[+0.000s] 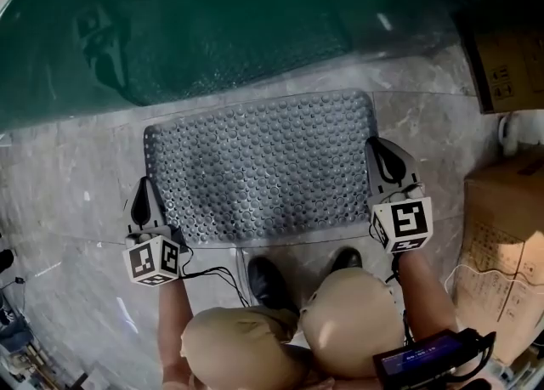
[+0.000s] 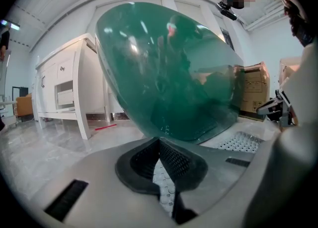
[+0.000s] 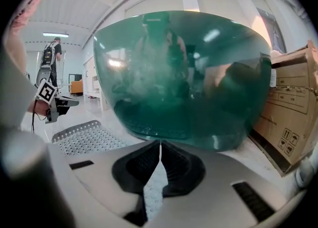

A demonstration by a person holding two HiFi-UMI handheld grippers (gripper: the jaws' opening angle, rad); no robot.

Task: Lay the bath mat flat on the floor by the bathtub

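Beside the bathtub (image 1: 212,31), left claw (image 1: 143,190) and right claw (image 1: 379,150) lie low at opposite bath mat (image 1: 263,167) edges, seemingly pinching it.

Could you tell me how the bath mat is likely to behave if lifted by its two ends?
Thin and lying flush on the floor, the bath mat would probably sag between the left gripper and right gripper rather than stay stiff. Its many holes suggest it is light. The studded, rubbery-looking surface likely grips rather than slides.
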